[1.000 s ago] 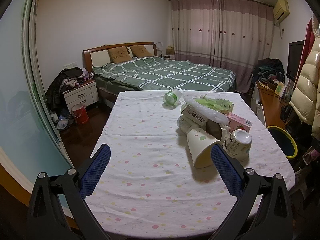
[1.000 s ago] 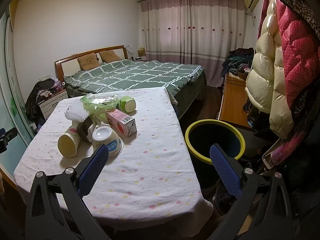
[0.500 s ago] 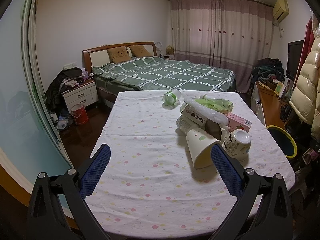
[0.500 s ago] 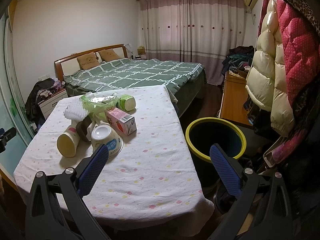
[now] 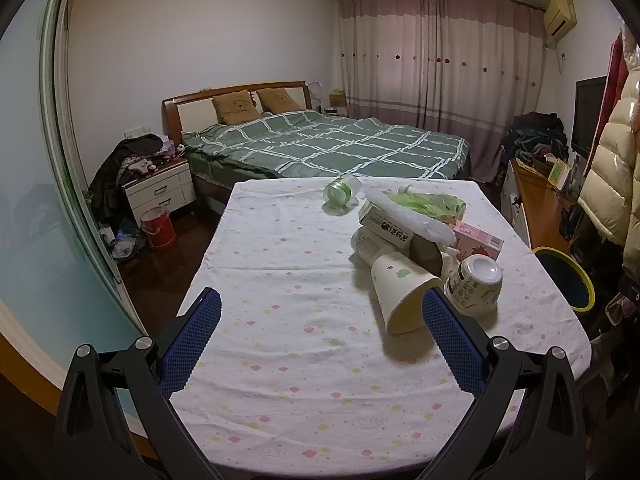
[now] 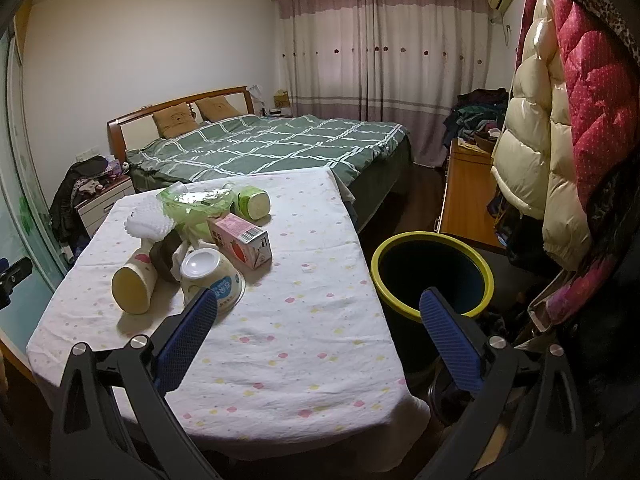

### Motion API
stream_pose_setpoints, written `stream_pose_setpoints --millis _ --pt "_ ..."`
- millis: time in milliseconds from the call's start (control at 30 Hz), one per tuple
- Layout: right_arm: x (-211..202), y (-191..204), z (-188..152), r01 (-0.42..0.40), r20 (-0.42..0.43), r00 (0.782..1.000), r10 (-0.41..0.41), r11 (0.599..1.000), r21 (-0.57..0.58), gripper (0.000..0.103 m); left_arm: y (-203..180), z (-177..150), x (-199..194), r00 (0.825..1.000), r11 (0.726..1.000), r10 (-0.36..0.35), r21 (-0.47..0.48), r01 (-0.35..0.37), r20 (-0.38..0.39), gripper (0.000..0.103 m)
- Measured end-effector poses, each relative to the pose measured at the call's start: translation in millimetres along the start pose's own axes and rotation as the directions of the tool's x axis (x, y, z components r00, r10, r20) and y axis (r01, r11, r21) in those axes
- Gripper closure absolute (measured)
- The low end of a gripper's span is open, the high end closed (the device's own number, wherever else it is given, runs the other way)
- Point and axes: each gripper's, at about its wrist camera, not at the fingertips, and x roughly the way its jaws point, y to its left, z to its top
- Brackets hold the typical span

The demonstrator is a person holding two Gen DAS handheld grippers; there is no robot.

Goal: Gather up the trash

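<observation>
A pile of trash lies on the table with the spotted white cloth (image 5: 288, 280): a tipped paper cup (image 5: 402, 290) (image 6: 134, 282), an upturned white bowl (image 5: 476, 280) (image 6: 212, 276), a pink strawberry carton (image 5: 478, 242) (image 6: 242, 240), a green plastic bag (image 6: 196, 202), white foam netting (image 6: 150, 224) and a green-capped jar (image 5: 340, 192) (image 6: 250, 202). A dark bin with a yellow rim (image 6: 432, 272) (image 5: 566, 280) stands on the floor right of the table. My left gripper (image 5: 320, 312) is open and empty above the table's near part, the cup by its right finger. My right gripper (image 6: 318, 312) is open and empty over the table's right edge.
A bed with a green checked cover (image 5: 328, 146) stands beyond the table. A white nightstand (image 5: 160, 192) and a red bucket (image 5: 158, 228) are at the left. A wooden desk (image 6: 464, 204) and hanging puffy coats (image 6: 560, 120) crowd the right side by the bin.
Both views have shifted only slightly; the right gripper drifted a little toward the table. Nothing was taken hold of or moved.
</observation>
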Motion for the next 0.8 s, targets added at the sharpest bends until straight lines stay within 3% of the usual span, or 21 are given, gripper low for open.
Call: stream_pose_setpoints --millis 800 --pt "1.7 -1.1 0.0 0.002 -0.003 1.000 -0.002 1.000 0.003 0.006 -0.9 -0.4 0.6 1.000 1.000 0.001 0.002 -0.001 -0.002 0.004"
